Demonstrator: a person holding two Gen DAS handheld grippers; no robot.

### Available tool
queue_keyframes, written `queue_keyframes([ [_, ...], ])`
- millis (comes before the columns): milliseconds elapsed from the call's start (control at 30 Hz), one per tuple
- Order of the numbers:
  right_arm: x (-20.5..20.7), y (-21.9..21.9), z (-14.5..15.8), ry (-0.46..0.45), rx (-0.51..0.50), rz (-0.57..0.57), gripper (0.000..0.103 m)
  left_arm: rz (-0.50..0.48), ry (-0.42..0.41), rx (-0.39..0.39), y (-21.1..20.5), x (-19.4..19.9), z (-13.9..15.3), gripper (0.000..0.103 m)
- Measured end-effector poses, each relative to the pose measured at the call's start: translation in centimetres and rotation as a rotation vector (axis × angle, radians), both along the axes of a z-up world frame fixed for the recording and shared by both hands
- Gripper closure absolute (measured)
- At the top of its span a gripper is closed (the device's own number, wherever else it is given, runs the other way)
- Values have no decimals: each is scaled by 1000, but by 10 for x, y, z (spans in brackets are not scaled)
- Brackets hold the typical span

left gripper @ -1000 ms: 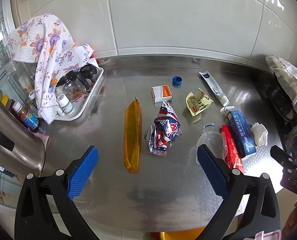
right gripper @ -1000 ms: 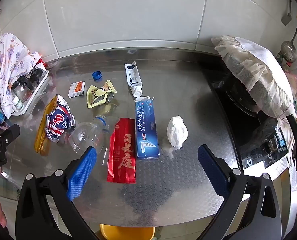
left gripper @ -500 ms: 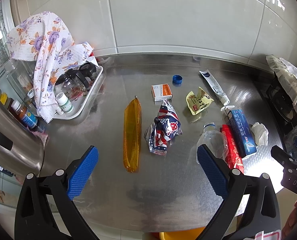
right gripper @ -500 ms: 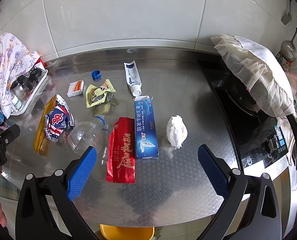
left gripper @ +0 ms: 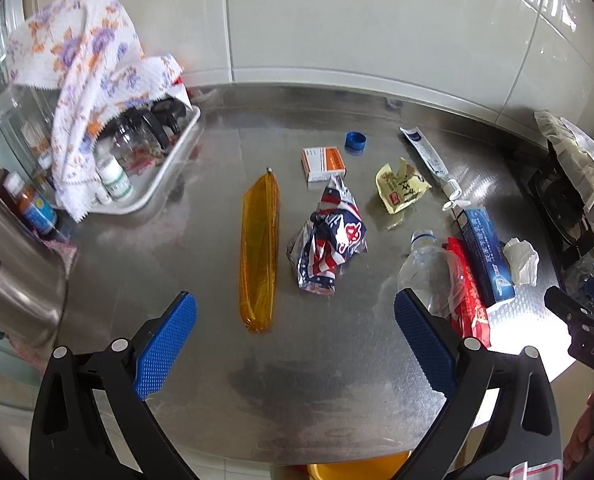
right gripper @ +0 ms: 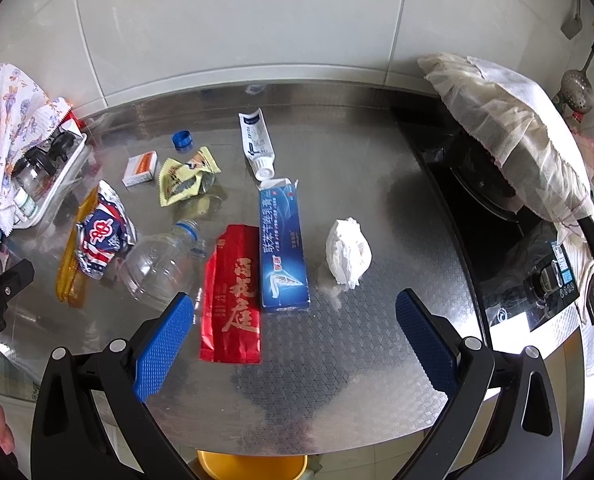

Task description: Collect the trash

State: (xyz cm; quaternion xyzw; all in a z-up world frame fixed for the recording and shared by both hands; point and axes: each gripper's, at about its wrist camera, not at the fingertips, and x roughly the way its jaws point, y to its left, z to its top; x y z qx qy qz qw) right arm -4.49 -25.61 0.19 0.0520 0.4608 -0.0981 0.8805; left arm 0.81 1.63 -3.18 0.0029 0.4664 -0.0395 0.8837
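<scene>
Trash lies on the steel counter (left gripper: 321, 360): an orange wrapper (left gripper: 258, 252), a crumpled flag-print bag (left gripper: 329, 236), a small orange-white box (left gripper: 323, 164), a blue cap (left gripper: 355, 142), a yellow packet (left gripper: 401, 190), a toothpaste tube (right gripper: 256, 142), a blue toothpaste carton (right gripper: 283, 242), a red packet (right gripper: 233, 296), a clear bottle (right gripper: 159, 264) and a white tissue wad (right gripper: 348, 250). My left gripper (left gripper: 295, 344) is open and empty above the counter's front, near the orange wrapper. My right gripper (right gripper: 295, 344) is open and empty in front of the red packet and carton.
A tray (left gripper: 165, 172) of bottles under a floral cloth (left gripper: 85, 80) stands at the left. A stove with a cloth-covered pan (right gripper: 509, 136) is at the right. A yellow bin (right gripper: 253, 466) sits below the counter's front edge. Tiled wall behind.
Both grippers have drifted slightly, so the scene shifts a little in each view. No object has moved and both jaws stay open.
</scene>
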Motion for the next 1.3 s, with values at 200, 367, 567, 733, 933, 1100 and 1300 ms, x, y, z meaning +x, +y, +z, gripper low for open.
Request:
queue_keyframes([
  [200, 5, -9, -19, 46, 11, -21, 3, 20, 37, -31, 17, 17, -20, 5],
  [367, 9, -21, -31, 60, 25, -56, 3, 49, 76, -15, 33, 38, -43, 6],
  [567, 19, -39, -50, 91, 40, -107, 3, 62, 133, 5, 46, 60, -74, 11],
  [733, 31, -47, -63, 111, 54, -121, 3, 63, 174, 6, 49, 71, -94, 13],
  [933, 46, -57, -65, 81, 61, -129, 3, 39, 151, 62, 43, 74, -102, 12],
  [1100, 60, -75, -71, 71, 73, -162, 15, 31, 132, 61, 44, 77, -102, 13],
  [1300, 73, -87, -95, 117, 116, -176, 44, 20, 118, 64, 42, 78, -101, 21],
])
